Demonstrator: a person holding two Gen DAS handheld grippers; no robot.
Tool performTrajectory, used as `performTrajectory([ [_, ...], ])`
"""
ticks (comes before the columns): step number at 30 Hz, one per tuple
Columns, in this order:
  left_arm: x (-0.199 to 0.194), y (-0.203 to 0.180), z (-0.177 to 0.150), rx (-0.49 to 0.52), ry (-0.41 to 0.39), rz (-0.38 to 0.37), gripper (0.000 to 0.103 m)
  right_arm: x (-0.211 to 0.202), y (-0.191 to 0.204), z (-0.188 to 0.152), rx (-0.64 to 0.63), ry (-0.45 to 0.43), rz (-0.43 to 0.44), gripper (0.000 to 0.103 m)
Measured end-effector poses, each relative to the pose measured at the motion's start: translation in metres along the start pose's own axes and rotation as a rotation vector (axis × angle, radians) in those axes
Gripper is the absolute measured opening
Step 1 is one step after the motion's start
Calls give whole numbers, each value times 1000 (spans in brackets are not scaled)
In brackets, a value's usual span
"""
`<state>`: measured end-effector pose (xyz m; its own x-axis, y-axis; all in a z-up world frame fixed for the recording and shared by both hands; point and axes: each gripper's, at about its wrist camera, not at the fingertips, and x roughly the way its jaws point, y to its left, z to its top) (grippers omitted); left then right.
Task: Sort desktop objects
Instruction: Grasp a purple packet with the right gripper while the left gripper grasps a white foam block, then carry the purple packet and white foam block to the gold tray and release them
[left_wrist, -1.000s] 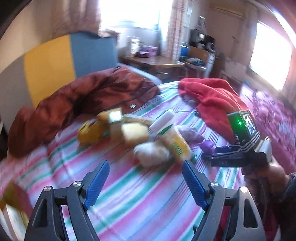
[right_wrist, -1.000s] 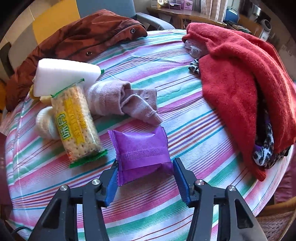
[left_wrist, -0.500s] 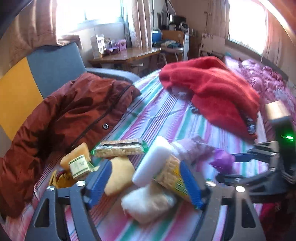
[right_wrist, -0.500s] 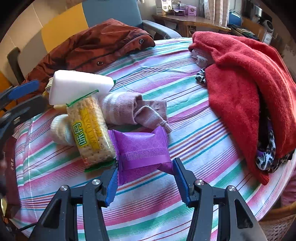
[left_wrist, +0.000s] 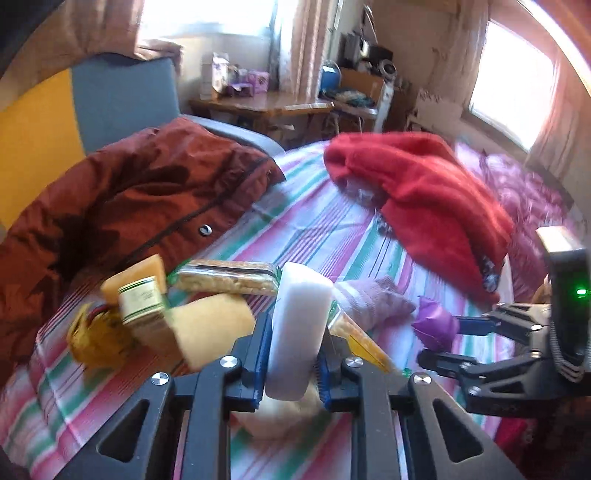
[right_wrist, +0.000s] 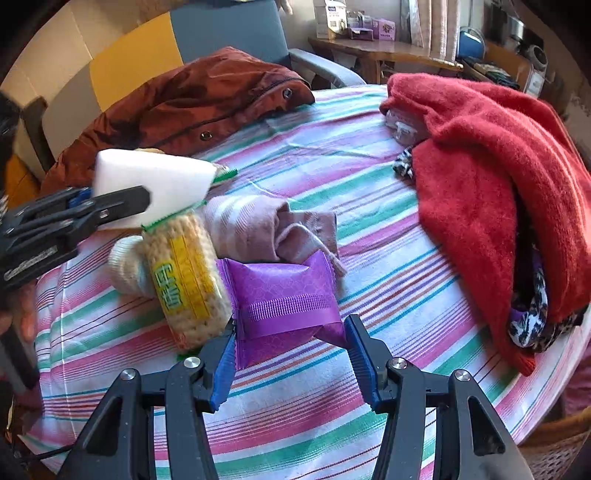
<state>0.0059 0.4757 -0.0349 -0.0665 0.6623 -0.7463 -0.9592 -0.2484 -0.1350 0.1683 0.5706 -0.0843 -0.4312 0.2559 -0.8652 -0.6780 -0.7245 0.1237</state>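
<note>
My left gripper (left_wrist: 291, 354) is shut on a white sponge block (left_wrist: 299, 325), also seen in the right wrist view (right_wrist: 159, 181). My right gripper (right_wrist: 290, 347) is shut on a purple packet (right_wrist: 284, 299) and holds it at the table; the packet also shows in the left wrist view (left_wrist: 436, 325). A cracker pack with a yellow label (right_wrist: 184, 280) lies touching the purple packet's left side. A pink sock (right_wrist: 266, 225) lies behind the packet. A white sock ball (right_wrist: 127, 264) sits left of the crackers.
A second cracker pack (left_wrist: 225, 280), yellow sponges (left_wrist: 210, 328) and a small labelled block (left_wrist: 142, 299) lie at the left. A rust-brown jacket (right_wrist: 199, 99) covers the far left, a red towel (right_wrist: 491, 166) the right. The striped tablecloth (right_wrist: 332, 406) ends at a round edge.
My left gripper has moved in over the pile and closed on the white sponge block. My right gripper has carried the purple packet slightly left, against the cracker pack.
</note>
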Motion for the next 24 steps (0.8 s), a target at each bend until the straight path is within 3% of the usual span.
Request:
performTrajectory([
  [10,-88,23,-46,-188,-104,38,21,-19,24,2,-98,-98,92,54],
  [17,-147,53,-103,-323,-126,153,22,-30,53,-6,-165,-90,176,54],
  [24,-213,89,-166,-475,-178,270,22,-53,125,-21,-276,-86,301,54],
])
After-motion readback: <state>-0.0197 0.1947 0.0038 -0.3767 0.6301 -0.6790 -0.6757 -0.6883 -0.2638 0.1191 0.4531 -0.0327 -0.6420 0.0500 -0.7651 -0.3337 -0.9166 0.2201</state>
